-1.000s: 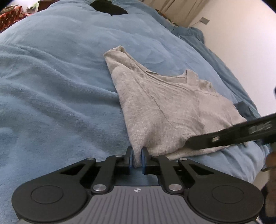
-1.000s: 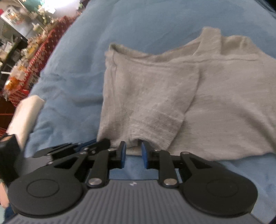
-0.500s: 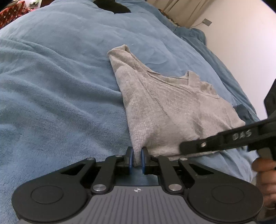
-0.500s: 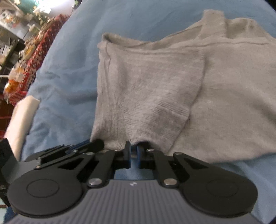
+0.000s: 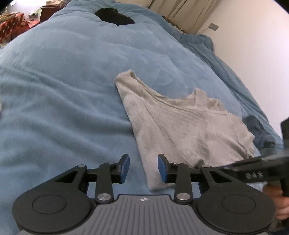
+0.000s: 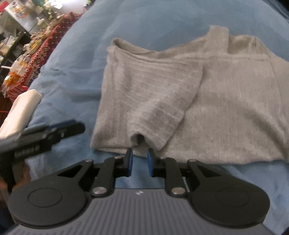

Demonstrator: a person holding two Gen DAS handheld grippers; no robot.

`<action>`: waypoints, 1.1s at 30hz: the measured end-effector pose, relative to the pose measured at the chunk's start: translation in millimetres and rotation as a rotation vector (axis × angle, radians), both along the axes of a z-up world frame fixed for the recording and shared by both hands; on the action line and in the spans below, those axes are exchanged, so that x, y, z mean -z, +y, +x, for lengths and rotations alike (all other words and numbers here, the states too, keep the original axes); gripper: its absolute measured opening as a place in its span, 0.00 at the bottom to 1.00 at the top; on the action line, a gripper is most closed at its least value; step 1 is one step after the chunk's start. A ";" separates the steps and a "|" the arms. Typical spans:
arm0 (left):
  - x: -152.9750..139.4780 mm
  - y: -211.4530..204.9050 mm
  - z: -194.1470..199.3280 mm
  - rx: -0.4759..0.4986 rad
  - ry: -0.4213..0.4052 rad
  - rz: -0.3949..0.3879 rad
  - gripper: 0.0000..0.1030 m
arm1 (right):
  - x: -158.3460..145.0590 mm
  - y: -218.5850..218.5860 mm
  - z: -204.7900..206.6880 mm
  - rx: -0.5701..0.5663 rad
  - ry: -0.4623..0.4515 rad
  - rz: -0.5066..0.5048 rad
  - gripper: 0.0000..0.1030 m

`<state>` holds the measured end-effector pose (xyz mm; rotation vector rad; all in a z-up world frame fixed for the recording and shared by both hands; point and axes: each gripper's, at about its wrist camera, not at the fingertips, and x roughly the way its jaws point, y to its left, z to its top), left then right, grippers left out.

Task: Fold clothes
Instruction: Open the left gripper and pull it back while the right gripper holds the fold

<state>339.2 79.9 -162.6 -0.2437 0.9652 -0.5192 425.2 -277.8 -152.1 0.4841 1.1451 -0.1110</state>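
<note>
a wide blue blanket (image 5: 63,90) is spread over the bed and fills most of both views. on it a grey knitted top (image 5: 180,130) is laid flat, partly folded, with one sleeve (image 6: 153,94) turned in over the body so that its cuff lies near the lower hem. a dark garment (image 5: 115,16) is seen at the far end of the blanket, well apart from the top, and a crumpled dark blue cloth (image 5: 260,133) lies just beside the top's far edge near the wall. a table under a red patterned cloth (image 6: 36,54), crowded with small items too blurred to be named, is seen beyond the bed, and a pale folded fabric (image 6: 19,110) rests at the blanket's edge. no container is shown. the left gripper (image 5: 143,168) is held low over the blanket at the near corner of the top; its jaws are opening, the blue pads stand apart, and the edge of the top lies between them without being pressed. the right gripper (image 6: 140,160) is held at the lower hem; its jaws are opening too, a narrow gap is left between the pads, and the small bunched fold of hem just ahead of the tips is not pinched. part of a hand (image 5: 276,202) is seen on the right gripper's handle.
</note>
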 end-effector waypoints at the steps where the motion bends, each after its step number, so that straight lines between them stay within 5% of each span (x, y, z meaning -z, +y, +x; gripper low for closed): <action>1: -0.3 1.1 5.6 0.008 0.002 0.009 0.30 | -3.1 0.4 1.1 -0.013 -0.012 -0.001 0.18; 7: -3.0 6.6 24.2 0.044 0.026 0.032 0.18 | -13.1 16.8 12.5 -0.071 -0.058 0.018 0.12; 17: -2.1 21.6 23.0 0.038 0.001 0.066 0.18 | 55.3 47.1 34.8 -0.100 -0.057 0.036 0.07; 31: 9.6 -13.0 83.8 0.085 0.019 0.019 0.18 | 63.5 57.1 21.0 -0.107 -0.077 0.034 0.07; 33: 12.4 -21.6 99.0 0.096 0.031 0.012 0.01 | 63.8 56.1 21.2 -0.102 -0.075 0.044 0.07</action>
